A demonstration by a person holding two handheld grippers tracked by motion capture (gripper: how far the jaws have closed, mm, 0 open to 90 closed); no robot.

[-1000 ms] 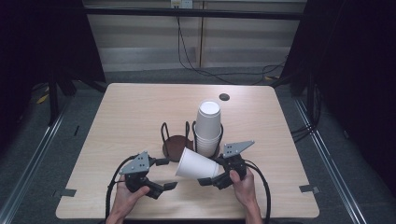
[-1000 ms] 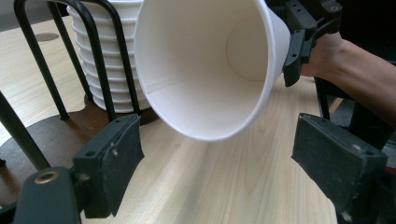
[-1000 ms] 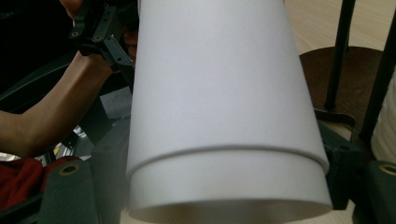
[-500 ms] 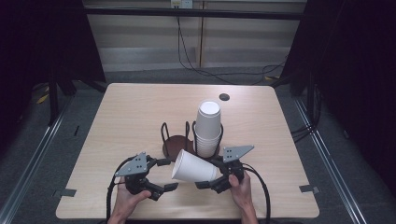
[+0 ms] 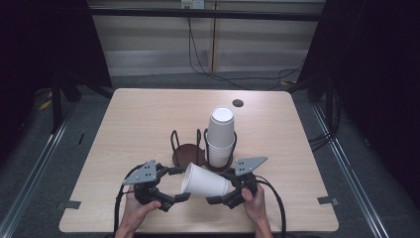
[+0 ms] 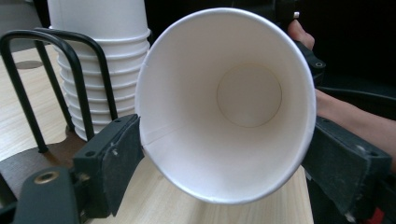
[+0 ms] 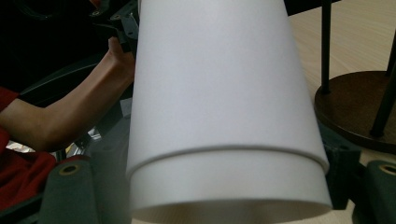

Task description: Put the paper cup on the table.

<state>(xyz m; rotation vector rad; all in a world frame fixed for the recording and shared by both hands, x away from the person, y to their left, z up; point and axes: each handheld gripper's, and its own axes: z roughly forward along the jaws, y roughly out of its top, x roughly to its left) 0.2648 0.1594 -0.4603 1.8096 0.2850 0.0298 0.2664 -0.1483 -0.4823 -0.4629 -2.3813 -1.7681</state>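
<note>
A white paper cup (image 5: 205,182) lies on its side above the table's near edge, held between both grippers. My right gripper (image 5: 218,187) is shut on its base end, and the cup wall (image 7: 219,93) runs between those jaws (image 7: 224,158). My left gripper (image 5: 179,184) straddles the open mouth (image 6: 224,107). Its jaws (image 6: 226,135) have just been opening a little, and both pads still lie against the rim. Just behind stands a stack of several white cups (image 5: 220,136) (image 6: 98,46) in a black wire holder with a brown base (image 5: 185,153) (image 7: 350,107).
The wooden table (image 5: 138,119) has a small dark round spot (image 5: 237,103) near its far edge. The holder's left slot (image 5: 181,146) holds no cups. Black cables trail from both grippers toward the near edge. A dark floor with rails surrounds the table.
The right gripper and the cup's base end have drifted slightly toward the near edge, so the cup lies flatter. The left gripper has kept its place.
</note>
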